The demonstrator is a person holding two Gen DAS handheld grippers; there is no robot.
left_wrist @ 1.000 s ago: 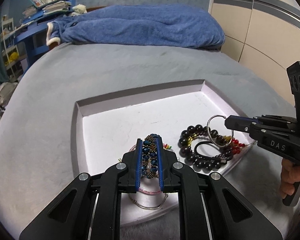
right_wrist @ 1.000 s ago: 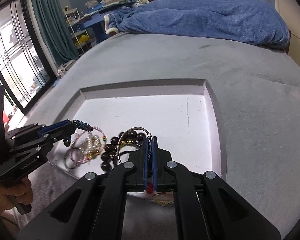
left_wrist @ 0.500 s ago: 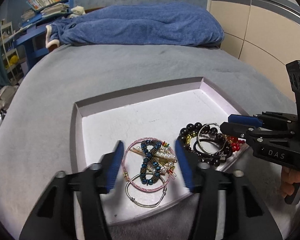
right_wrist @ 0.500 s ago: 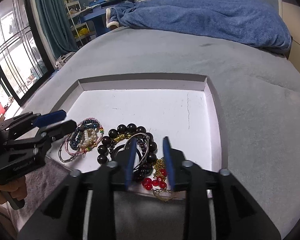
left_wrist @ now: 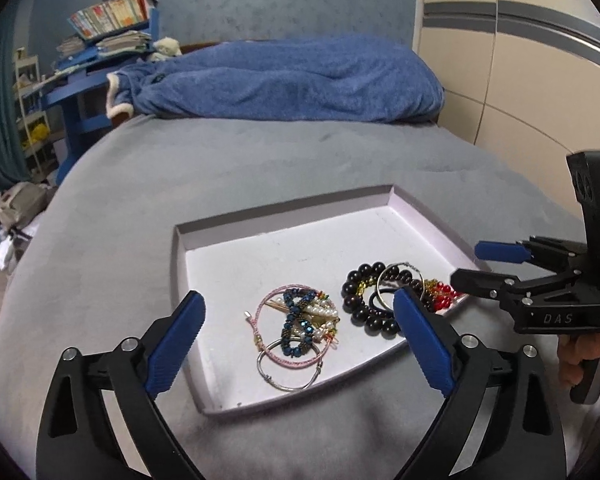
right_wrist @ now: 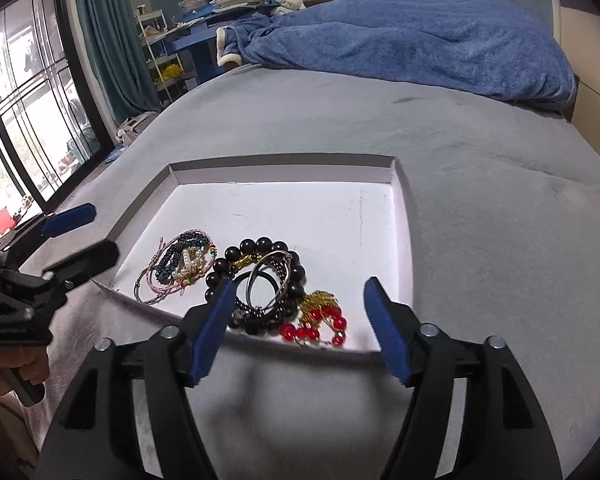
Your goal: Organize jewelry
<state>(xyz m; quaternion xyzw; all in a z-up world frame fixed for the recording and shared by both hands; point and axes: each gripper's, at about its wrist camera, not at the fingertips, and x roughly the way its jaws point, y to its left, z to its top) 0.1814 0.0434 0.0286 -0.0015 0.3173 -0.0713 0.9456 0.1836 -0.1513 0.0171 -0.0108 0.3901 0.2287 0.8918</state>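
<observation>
A shallow white tray (left_wrist: 284, 208) (right_wrist: 280, 160) lies on the grey bed. In its near left part a blue beaded bracelet (left_wrist: 296, 320) (right_wrist: 176, 256) rests on pink cord, pearls and a silver bangle (left_wrist: 288, 376). To the right lie a dark bead bracelet (left_wrist: 364, 312) (right_wrist: 256, 246), a silver hoop (left_wrist: 396, 280) (right_wrist: 268, 280) and red beads (left_wrist: 444, 292) (right_wrist: 312, 328). My left gripper (left_wrist: 298, 298) (right_wrist: 102, 230) hangs above the left pile, jaws opening, pads touching nothing. My right gripper (right_wrist: 300, 283) (left_wrist: 468, 265) hovers over the right pile, jaws also opening, nothing gripped.
A blue blanket (left_wrist: 284, 80) (right_wrist: 400, 40) is bunched at the far end of the bed. A blue shelf with books (left_wrist: 108, 32) stands at the back left, and a window (right_wrist: 20, 100) is on the left. A hand (left_wrist: 580, 356) holds the right gripper's handle.
Both grippers went from shut to wide open and drew back a little. The left let go of the blue beaded bracelet, the right let go of the silver hoop; both pieces now lie in the tray.
</observation>
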